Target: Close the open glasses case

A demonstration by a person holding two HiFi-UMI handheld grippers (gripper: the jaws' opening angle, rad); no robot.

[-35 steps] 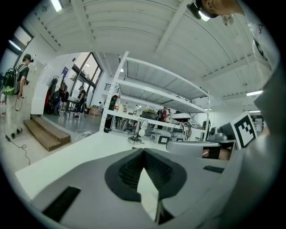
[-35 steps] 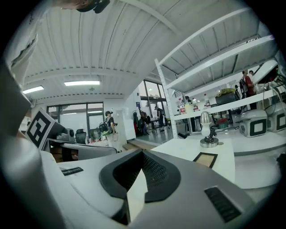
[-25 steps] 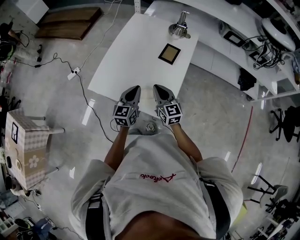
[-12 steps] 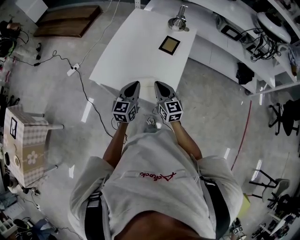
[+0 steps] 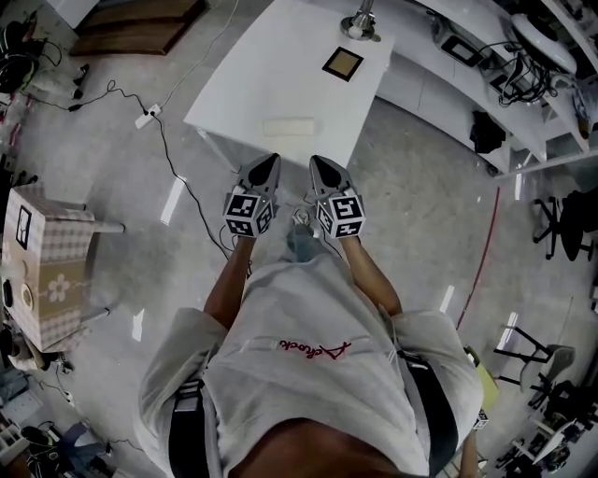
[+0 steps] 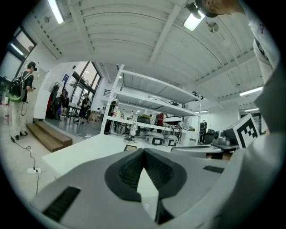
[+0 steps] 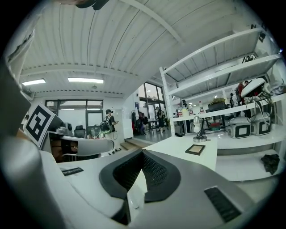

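A pale, flat glasses case (image 5: 289, 127) lies near the front edge of the white table (image 5: 243, 84); from here I cannot tell whether its lid is up. My left gripper (image 5: 270, 161) and right gripper (image 5: 318, 161) hover side by side over the floor, just short of the table's edge and apart from the case. Both point level toward the table. In the left gripper view the jaws (image 6: 143, 151) meet at their tips with nothing held. The right gripper (image 7: 142, 153) is likewise shut and empty.
A dark framed square (image 5: 342, 63) and a metal stand (image 5: 359, 26) sit at the table's far end. A power strip with cable (image 5: 148, 119) lies on the floor at left, near a cardboard box (image 5: 42, 271). White benches with equipment (image 5: 448, 84) run along the right.
Both grippers have drawn back from over the table's front edge to above the floor. The pale case, hidden behind them before, now shows on the table.
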